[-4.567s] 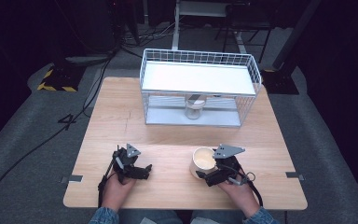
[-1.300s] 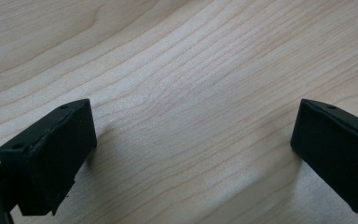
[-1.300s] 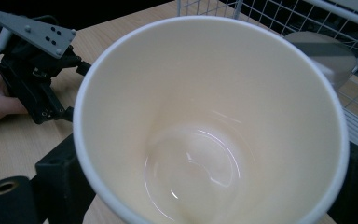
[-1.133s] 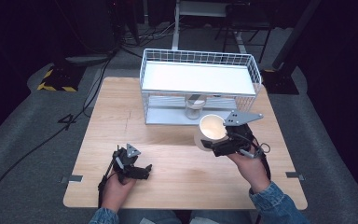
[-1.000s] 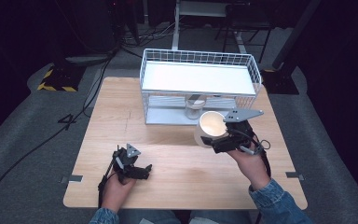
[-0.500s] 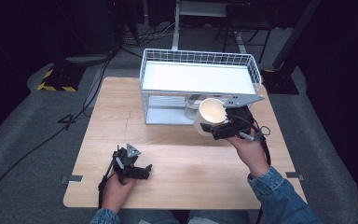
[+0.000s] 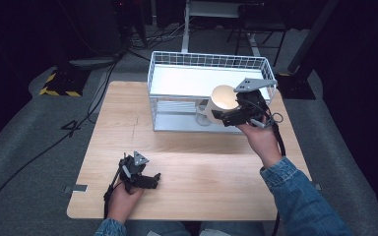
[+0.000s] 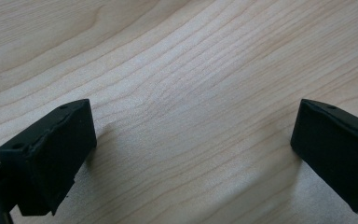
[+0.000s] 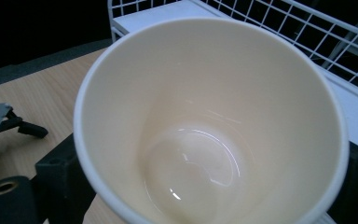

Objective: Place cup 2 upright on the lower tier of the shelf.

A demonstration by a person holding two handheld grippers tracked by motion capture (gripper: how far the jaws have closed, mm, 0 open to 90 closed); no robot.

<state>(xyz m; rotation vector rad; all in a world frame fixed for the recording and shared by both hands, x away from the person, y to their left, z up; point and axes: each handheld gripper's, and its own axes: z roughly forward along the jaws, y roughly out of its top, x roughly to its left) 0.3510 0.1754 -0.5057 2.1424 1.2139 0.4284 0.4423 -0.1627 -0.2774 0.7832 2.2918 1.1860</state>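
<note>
High view, right tool (image 7: 226, 116) gripping cup (image 7: 222, 101) by wire rack (image 7: 177, 69), left tool (image 7: 145, 180) agape

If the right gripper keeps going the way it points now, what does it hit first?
Probably the white wire rack: the right gripper, shut on the cream cup, points at the rack's front, by its lower shelf. Depth is unclear.
</note>
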